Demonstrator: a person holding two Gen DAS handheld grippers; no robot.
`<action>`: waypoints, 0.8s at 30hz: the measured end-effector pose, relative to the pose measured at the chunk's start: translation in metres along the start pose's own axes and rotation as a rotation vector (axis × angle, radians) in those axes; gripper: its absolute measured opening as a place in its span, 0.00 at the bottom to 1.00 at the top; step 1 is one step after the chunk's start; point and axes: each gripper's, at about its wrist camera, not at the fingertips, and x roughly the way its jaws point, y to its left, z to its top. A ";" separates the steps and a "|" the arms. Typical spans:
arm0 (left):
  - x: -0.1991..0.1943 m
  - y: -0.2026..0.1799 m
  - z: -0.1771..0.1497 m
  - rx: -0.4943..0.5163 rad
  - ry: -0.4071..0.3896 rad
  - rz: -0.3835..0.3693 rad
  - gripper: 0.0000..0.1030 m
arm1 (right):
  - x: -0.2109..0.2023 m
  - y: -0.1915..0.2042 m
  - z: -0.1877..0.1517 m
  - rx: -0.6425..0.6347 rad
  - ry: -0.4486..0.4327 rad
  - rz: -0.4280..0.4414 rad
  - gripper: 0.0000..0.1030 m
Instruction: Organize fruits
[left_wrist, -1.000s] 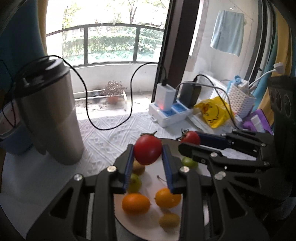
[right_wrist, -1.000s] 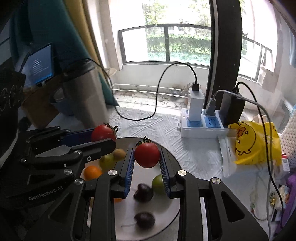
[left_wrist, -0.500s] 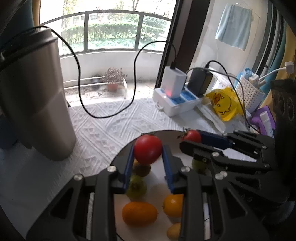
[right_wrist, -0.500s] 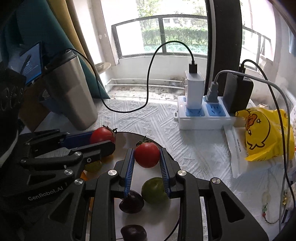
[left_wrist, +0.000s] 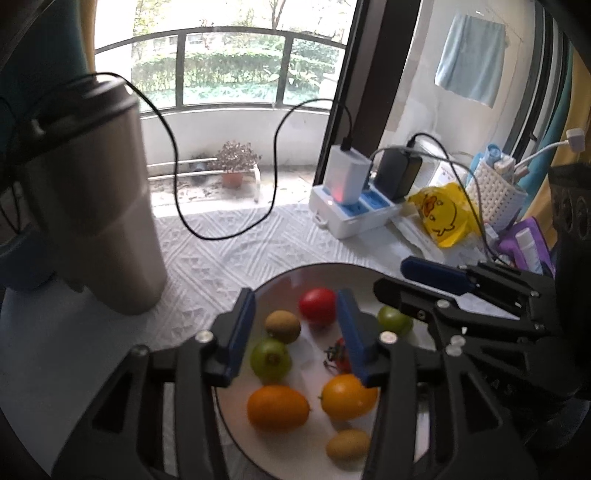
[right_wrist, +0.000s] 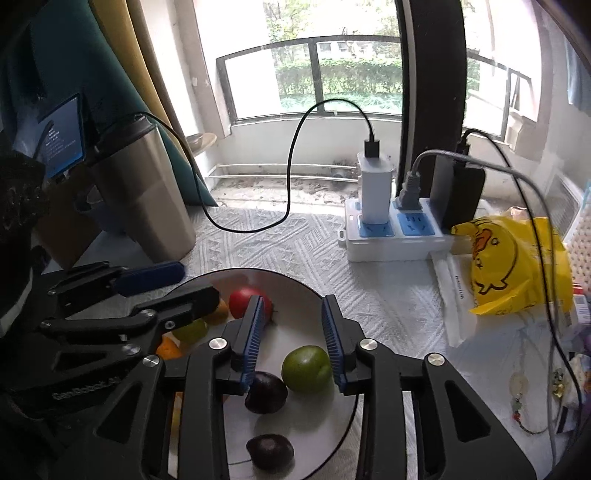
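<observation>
Both tomatoes have left our jaws since the earlier frames, where each gripper carried one over the plate (left_wrist: 280, 284). Our left gripper (left_wrist: 295, 332) has just been opening and now stands released, nothing pressed by its pads; one tomato (left_wrist: 317, 305) lies on the plate below the gap. Our right gripper (right_wrist: 291, 332) has just been opening too and is also released, its pads bare. A second tomato (left_wrist: 341, 357) with its green stalk lies on the plate partly hidden behind our left gripper's right finger. We judge these to be the two we let go, though we cannot tell which came from which gripper.

On the plate with them we see two kiwis (left_wrist: 282, 325), a green fruit (left_wrist: 270, 360), another green one (right_wrist: 306, 368), two oranges (left_wrist: 277, 408) and two dark plums (right_wrist: 266, 392). All lie loose and mixed, some touching, none stacked. No fruit shows on the cloth (right_wrist: 295, 243) around the plate, nor by the flask (right_wrist: 147, 192) or the power strip (right_wrist: 391, 240).

We judge the gathering onto the plate as good as done, so far as these views reach. What may be left is sorting by kind, if that is wanted; the tomatoes lie apart and the plums sit away from the oranges.
</observation>
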 end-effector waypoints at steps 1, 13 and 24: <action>-0.005 0.000 0.000 -0.001 -0.006 0.005 0.48 | -0.002 0.000 0.000 0.000 -0.002 -0.001 0.35; -0.072 -0.003 -0.017 -0.026 -0.080 0.044 0.51 | -0.052 0.024 -0.009 -0.020 -0.038 -0.023 0.38; -0.142 -0.006 -0.049 -0.061 -0.159 0.105 0.85 | -0.107 0.055 -0.033 -0.042 -0.080 -0.040 0.44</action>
